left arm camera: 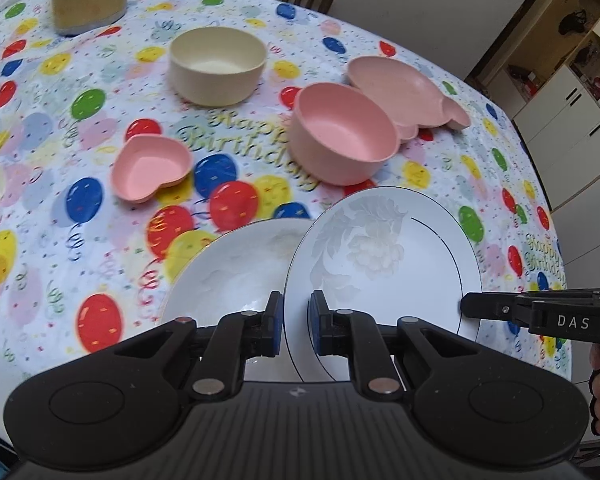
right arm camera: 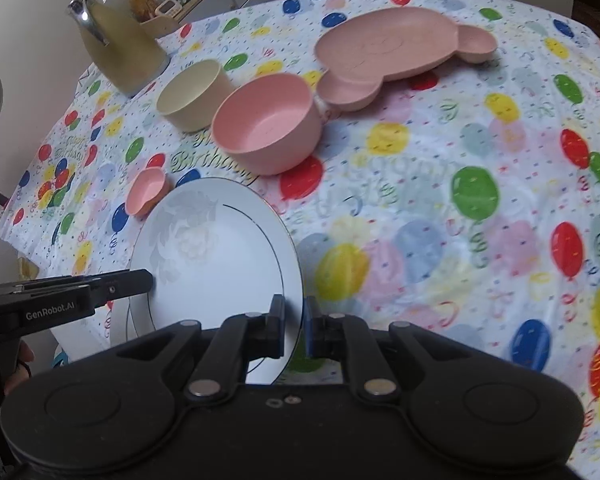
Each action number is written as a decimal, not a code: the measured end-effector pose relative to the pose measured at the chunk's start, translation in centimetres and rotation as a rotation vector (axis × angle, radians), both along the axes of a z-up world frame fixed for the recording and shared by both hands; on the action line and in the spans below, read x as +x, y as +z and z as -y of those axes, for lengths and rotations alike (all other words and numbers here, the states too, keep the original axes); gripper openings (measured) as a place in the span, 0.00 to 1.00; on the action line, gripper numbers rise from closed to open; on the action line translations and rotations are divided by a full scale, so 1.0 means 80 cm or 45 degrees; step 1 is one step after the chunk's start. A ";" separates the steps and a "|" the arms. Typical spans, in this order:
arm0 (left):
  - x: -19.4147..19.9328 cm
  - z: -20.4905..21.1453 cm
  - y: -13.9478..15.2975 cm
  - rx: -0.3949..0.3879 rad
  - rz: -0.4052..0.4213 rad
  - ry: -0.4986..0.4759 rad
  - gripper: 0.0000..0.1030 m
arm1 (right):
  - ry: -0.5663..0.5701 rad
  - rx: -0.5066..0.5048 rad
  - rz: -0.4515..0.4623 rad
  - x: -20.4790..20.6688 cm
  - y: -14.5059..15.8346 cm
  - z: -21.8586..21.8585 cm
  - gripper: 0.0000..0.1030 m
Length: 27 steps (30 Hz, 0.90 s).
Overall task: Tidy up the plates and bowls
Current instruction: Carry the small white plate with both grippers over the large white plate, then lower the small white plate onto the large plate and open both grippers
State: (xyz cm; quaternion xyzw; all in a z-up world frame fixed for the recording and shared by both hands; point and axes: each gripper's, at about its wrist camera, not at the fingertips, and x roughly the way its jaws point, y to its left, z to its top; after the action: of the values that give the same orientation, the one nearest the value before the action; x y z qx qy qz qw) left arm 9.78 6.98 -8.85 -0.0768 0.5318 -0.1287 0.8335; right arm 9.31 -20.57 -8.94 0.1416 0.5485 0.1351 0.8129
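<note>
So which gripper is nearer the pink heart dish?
Left. The left gripper straddles the flowered plate rim on the pink heart dish side; the right gripper straddles the opposite rim, farther away.

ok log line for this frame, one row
left gripper: fingers astride floral plate rim | right gripper: fingers at its opposite rim | plate: tilted, overlapping white plate | pink bowl, cream bowl: untouched

I see a floral white plate tilted over a second white plate, and beyond them a pink bowl, cream bowl, pink heart dish and pink sectioned plate.
</note>
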 end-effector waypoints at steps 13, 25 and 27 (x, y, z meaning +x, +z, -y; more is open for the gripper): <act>-0.003 -0.053 -0.037 -0.003 -0.102 -0.029 0.13 | -0.002 -0.045 -0.095 -0.001 -0.025 -0.061 0.08; -0.002 -0.058 -0.050 0.009 -0.133 -0.058 0.13 | -0.026 -0.059 -0.142 -0.002 -0.046 -0.071 0.09; 0.000 -0.058 -0.050 0.010 -0.135 -0.063 0.13 | -0.031 -0.058 -0.148 -0.002 -0.048 -0.071 0.09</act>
State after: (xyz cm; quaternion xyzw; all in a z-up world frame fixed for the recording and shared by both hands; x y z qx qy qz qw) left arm 9.76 11.62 -12.84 -0.0673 0.5774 -0.1429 0.8010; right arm 9.15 -14.88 -12.76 0.1371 0.5960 0.1042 0.7843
